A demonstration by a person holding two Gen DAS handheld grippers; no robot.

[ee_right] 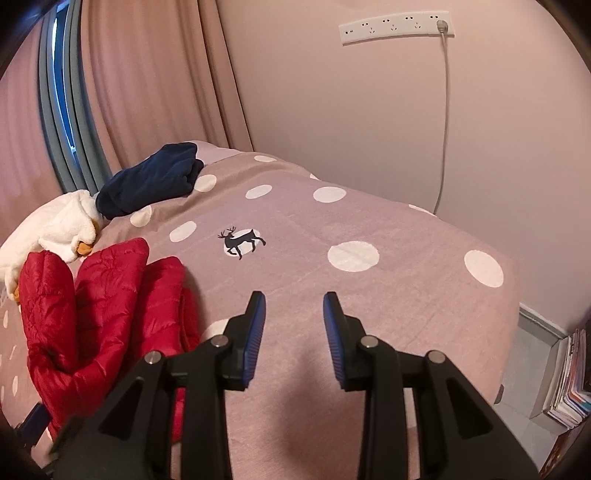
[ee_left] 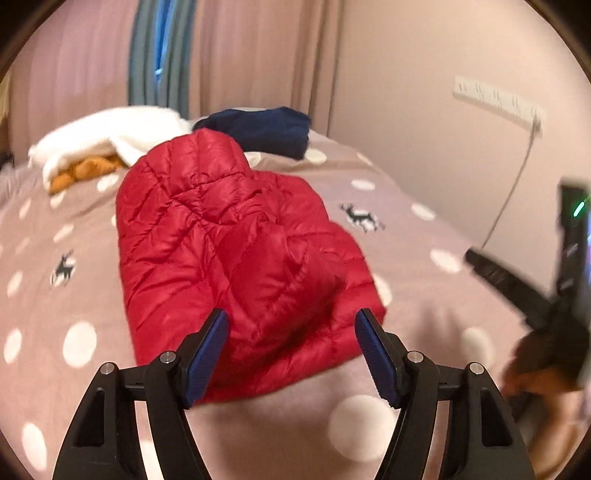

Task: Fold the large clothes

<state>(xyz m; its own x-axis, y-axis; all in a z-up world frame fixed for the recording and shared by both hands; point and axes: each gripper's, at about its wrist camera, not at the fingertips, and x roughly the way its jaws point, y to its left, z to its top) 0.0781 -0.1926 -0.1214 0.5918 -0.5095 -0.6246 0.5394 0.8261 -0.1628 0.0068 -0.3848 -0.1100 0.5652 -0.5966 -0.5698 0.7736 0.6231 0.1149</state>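
Observation:
A red puffy down jacket [ee_left: 229, 251] lies folded into a compact bundle on the pink dotted bed cover [ee_left: 424, 295]. My left gripper [ee_left: 291, 325] is open and empty, hovering just above the jacket's near edge. The right wrist view shows the same jacket [ee_right: 99, 314] at the left. My right gripper [ee_right: 294, 306] is open and empty over bare bed cover [ee_right: 369, 295], to the right of the jacket. The right gripper's body [ee_left: 546, 295] shows blurred at the right edge of the left wrist view.
A folded navy garment [ee_right: 151, 181] and a white plush toy [ee_right: 55, 229] lie at the far end of the bed by the curtains. A power strip [ee_right: 397, 27] with a cable hangs on the wall. Books [ee_right: 570, 380] stand on the floor at right.

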